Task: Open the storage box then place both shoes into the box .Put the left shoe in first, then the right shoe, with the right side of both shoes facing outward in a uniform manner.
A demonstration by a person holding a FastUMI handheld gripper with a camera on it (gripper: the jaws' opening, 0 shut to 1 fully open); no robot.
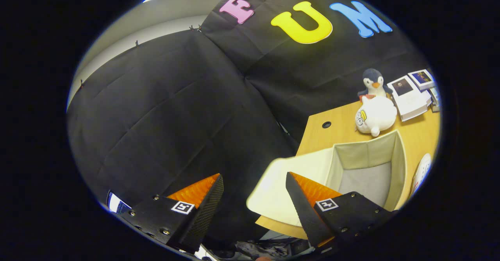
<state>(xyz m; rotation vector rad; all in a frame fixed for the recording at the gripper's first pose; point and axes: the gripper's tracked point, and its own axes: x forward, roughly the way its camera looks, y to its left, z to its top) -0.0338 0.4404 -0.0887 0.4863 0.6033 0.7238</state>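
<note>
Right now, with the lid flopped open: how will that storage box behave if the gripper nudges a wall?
The storage box looks like cream fabric with thin walls, so a wall probably flexes inward. It appears empty, so it is likely light and may slide on the smooth wooden desk. The open gripper has nothing between its fingers.

Plush toys [375, 114] behind storage box [363, 163] on desk [314, 136].

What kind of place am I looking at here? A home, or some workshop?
Probably a staged recording booth, not a home: black cloth wall behind a wooden desk holding an open fabric storage box, plush toys and books. The gripper hangs open, holding nothing.
</note>
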